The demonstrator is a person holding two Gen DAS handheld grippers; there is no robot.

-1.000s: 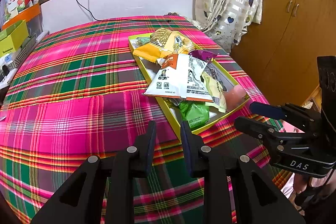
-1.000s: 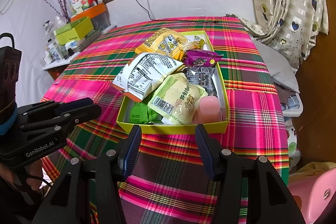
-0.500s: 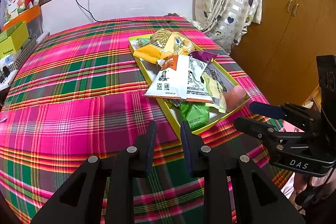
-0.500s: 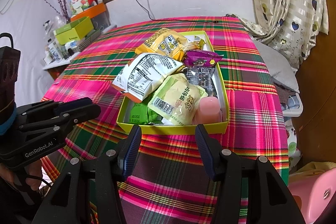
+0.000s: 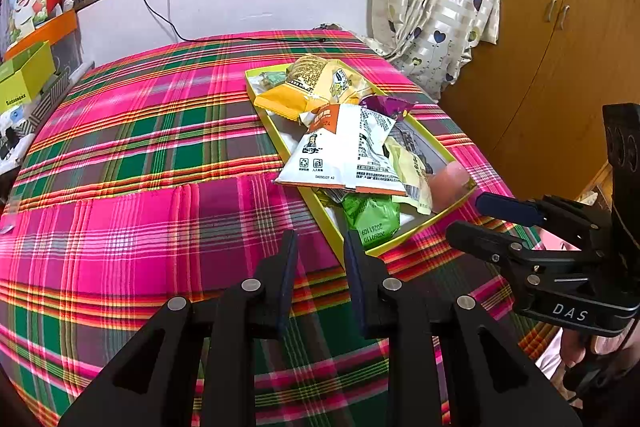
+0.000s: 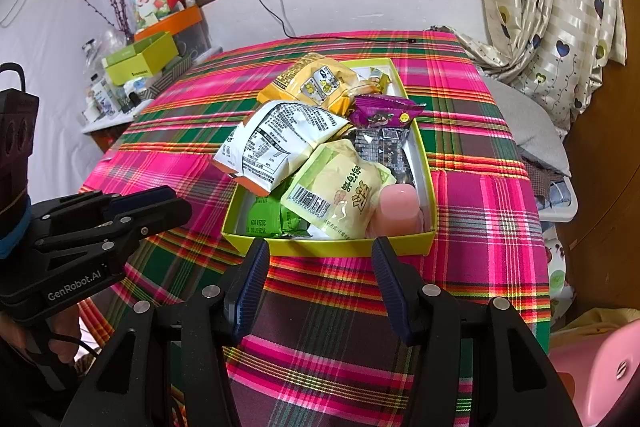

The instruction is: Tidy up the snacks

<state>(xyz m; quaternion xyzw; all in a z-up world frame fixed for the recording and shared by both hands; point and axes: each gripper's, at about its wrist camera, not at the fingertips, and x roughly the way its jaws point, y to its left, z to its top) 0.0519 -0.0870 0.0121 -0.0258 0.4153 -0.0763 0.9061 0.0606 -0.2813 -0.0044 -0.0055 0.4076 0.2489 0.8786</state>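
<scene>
- A yellow-green tray [image 6: 332, 249] sat on the desk [image 6: 480, 211], which was covered in a pink, green and red plaid cloth [image 5: 132, 211]. The tray lay toward the right side of the desk in the left wrist view and at the centre in the right wrist view.
- The snacks were heaped inside the tray: a yellow bag [image 6: 316, 83] at the far end, and a purple packet [image 6: 384, 113] just right of it.
- A white bag with an orange edge [image 6: 280, 143] lay in the middle, its left corner hanging over the tray's left wall.
- A pale green-yellow packet [image 6: 340, 195] lay on top at the near end, with a green packet [image 6: 268, 219] partly under it in the near left corner.
- A pink jelly cup [image 6: 398, 211] stood in the near right corner, touching the pale packet.
- A dark clear-wrapped pack [image 6: 384, 147] lay along the right wall, between the purple packet and the cup.
- The left gripper [image 5: 320, 247] hung over the cloth just left of the tray's near corner, its fingers close together with only a narrow gap and nothing between them.
- The right gripper [image 6: 320, 251] hung just in front of the tray's near wall, its fingers [image 6: 384, 267] well apart and empty.
- A person's hand [image 6: 60, 331] gripped the left gripper's handle at the lower left of the right wrist view.
</scene>
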